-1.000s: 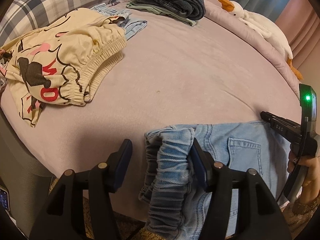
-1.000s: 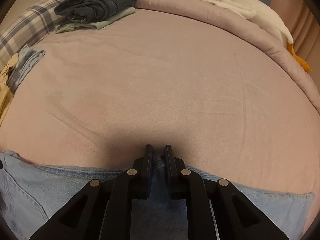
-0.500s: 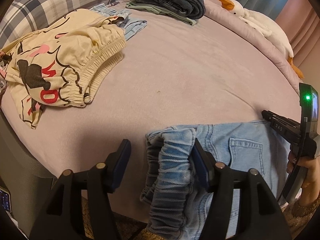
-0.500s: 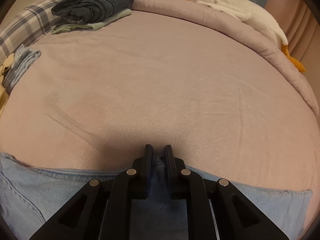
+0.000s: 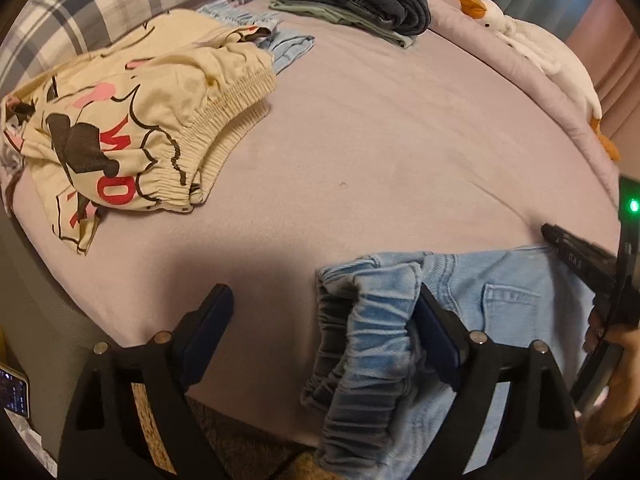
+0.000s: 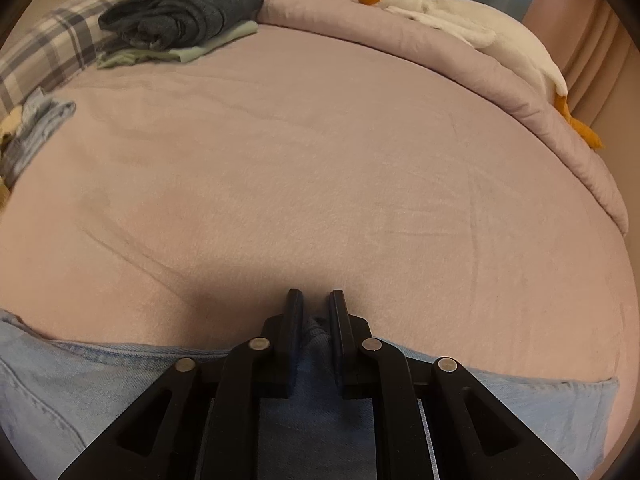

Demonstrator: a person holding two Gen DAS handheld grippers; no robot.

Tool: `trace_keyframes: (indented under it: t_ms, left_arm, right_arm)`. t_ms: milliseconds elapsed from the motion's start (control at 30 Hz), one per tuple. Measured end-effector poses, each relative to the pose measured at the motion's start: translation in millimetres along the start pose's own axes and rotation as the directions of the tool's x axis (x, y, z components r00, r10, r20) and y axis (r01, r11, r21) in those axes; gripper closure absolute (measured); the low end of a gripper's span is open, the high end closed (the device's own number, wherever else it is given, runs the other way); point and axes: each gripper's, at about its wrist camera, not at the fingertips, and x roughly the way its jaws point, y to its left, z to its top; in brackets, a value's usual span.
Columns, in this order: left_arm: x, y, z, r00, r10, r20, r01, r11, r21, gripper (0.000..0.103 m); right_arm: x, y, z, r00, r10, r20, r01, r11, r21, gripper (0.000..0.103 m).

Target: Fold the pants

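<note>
Pale blue denim pants with a gathered elastic waistband [image 5: 372, 344] lie along the near edge of a bed covered in a mauve fleecy sheet [image 5: 380, 152], the waistband bunched up and hanging partly over the edge.

The left wrist view shows the left gripper [image 5: 324, 316] with its jaws spread wide, having just been opening; the bunched waistband sits between them, against the right-hand finger and clear of the left one, so nothing is gripped. This view alone takes in the cream printed shorts with red lettering [image 5: 132, 136] heaped at the left, the grey-and-white plaid pillow [image 5: 120, 4] behind them, a back pocket on the denim, a lit phone screen [image 5: 14, 394] at the lower left, and the person's hand [image 5: 612, 356] holding the right gripper's handle.

The right wrist view shows the right gripper [image 6: 316, 312] nearly closed, its two fingers pinching a small fold at the denim's top edge. It shows the far side better: the folded dark grey jeans [image 6: 184, 10] stacked on a pale green garment [image 6: 192, 50], and the white plush goose with orange beak and feet [image 6: 460, 20] lying along the rolled mauve duvet [image 6: 480, 80].
</note>
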Motion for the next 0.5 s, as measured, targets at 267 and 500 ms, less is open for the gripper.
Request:
trace_keyframes:
  t_ms: [267, 500]
  left_arm:
    - [-61.0, -38.8, 24.5, 0.992, -0.031, 0.121, 0.017, 0.994, 0.112, 0.015]
    - [-43.3, -150.7, 35.8, 0.967, -0.252, 0.031, 0.233, 0.93, 0.285, 0.022]
  right_arm:
    - [-89.4, -121.2, -58.6, 0.985, 0.013, 0.174, -0.068, 0.946, 0.316, 0.028]
    - [-121.7, -265.6, -165.8, 0.983, -0.179, 0.048, 0.095, 0.707, 0.7, 0.028]
